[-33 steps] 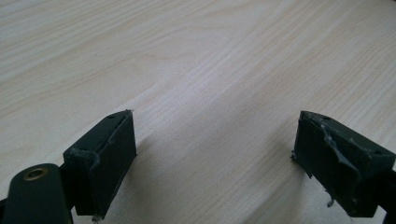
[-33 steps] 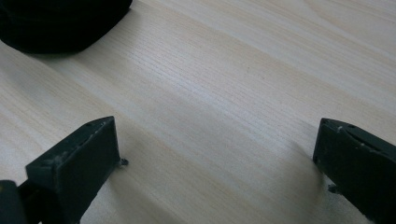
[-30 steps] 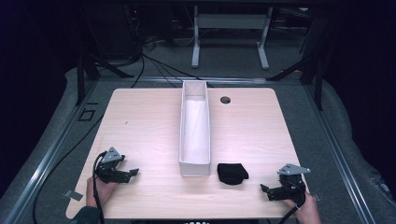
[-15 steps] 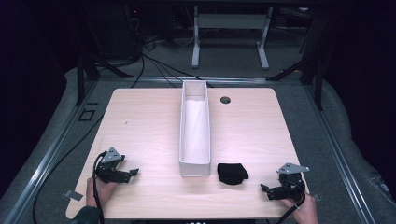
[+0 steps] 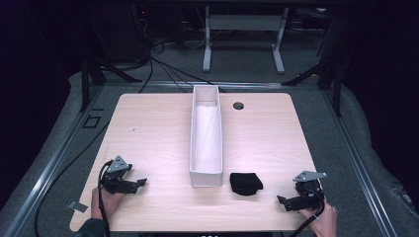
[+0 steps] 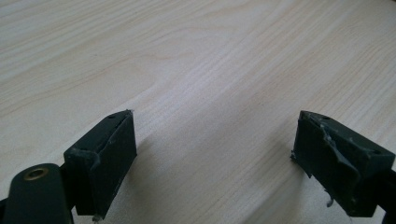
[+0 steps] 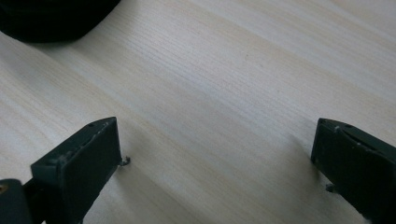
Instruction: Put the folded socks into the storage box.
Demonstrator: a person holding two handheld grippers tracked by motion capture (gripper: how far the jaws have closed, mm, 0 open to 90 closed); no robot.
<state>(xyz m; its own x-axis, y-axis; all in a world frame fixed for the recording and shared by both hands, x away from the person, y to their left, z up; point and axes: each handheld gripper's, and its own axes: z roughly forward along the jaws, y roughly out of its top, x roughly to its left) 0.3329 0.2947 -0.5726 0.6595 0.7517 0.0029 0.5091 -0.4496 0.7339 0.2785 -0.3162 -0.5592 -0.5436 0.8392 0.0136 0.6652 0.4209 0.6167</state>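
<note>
Right gripper (image 5: 283, 202) jaws wide, empty, now slightly nearer the table edge; black cloth (image 5: 245, 182) untouched beside the white box (image 5: 205, 175); left gripper (image 5: 140, 183) wide, idle.

- Black cloth item (image 5: 245, 183): dark, soft, folded into a compact, roughly square bundle. Lies flat on the worktop (image 5: 148, 128), near the front edge.
- Position: just beside the near right corner of the long white box (image 5: 206, 174), apart from both tongs; the right tongs (image 5: 282, 201) are nearer.
</note>
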